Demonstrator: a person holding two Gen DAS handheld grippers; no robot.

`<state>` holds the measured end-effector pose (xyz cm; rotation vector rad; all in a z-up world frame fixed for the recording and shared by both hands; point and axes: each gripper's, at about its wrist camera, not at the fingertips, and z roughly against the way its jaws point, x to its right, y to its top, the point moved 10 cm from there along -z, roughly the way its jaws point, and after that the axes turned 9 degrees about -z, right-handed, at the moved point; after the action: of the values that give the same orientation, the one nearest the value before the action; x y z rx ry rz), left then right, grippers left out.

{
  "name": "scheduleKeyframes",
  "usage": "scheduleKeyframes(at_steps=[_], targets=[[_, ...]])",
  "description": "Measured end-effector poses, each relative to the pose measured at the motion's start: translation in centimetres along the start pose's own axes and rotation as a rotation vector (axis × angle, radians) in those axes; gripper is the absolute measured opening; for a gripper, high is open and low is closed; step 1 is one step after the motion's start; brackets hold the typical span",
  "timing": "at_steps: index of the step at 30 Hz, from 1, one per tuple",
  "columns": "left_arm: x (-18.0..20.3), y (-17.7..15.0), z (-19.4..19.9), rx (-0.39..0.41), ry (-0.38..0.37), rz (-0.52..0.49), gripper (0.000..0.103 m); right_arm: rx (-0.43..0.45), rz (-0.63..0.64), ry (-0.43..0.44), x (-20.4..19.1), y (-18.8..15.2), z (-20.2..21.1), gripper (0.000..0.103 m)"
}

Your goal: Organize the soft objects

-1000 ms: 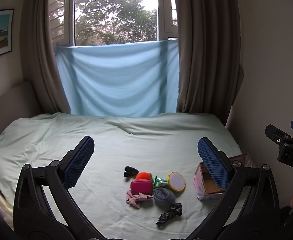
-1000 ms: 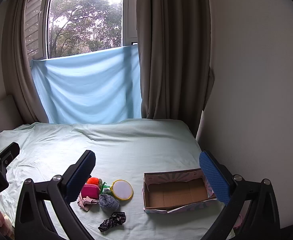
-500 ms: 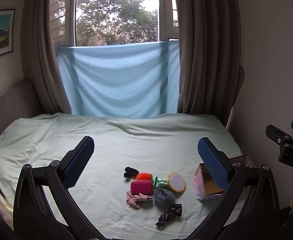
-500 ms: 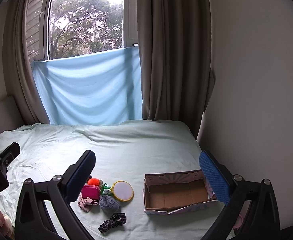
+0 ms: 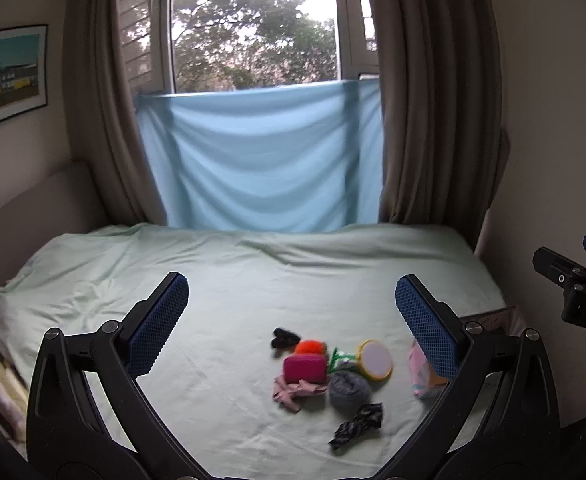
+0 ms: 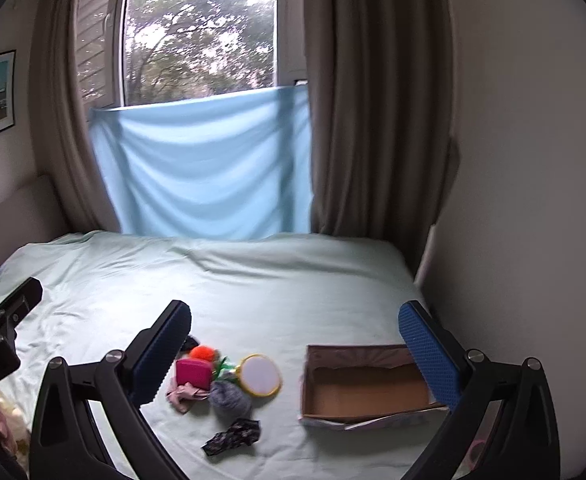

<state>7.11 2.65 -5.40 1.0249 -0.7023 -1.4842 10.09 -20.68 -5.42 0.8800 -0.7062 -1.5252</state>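
While both the left hand-held gripper (image 5: 292,312) and the right hand-held gripper (image 6: 295,338) hang wide open and empty above the pale green bed (image 6: 253,280), the soft items cluster near its front edge: magenta pouch (image 6: 192,374), grey yarn ball (image 6: 229,398), dark patterned cloth (image 6: 233,436). An open cardboard box (image 6: 367,390) sits by the right edge; the bed's far half lies bare.

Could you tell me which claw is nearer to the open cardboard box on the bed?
The right claw: the cardboard box lies just below its right finger. The left claw hangs further left, above the pile of soft items.
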Motion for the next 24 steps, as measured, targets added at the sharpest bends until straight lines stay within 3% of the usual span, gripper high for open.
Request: scheduleKeyframes(at_steps=[5,12,19,24], targets=[[-0.5,-3.4,-1.9,-0.054,-0.013,-0.022,0.103,-0.033,-0.014,0.014,-1.0,-2.7,-1.9,0.103],[-0.3,-8.4,-8.3,-0.164,-0.164,-0.086,0.103,-0.103,-0.053,-0.041,-2.7,-8.1,-5.6,0.103],[-0.1,-12.6,-15.8,-0.205,-0.270,-0.172,0.103,-0.200,-0.138,-0.135,-4.4,-15.3,-10.3,0.103],[1.1,-18.5,-22.0,-0.273,-0.365,-0.193,0.103,-0.242,-0.175,-0.191,-5.5,-20.7,-13.9,0.103]])
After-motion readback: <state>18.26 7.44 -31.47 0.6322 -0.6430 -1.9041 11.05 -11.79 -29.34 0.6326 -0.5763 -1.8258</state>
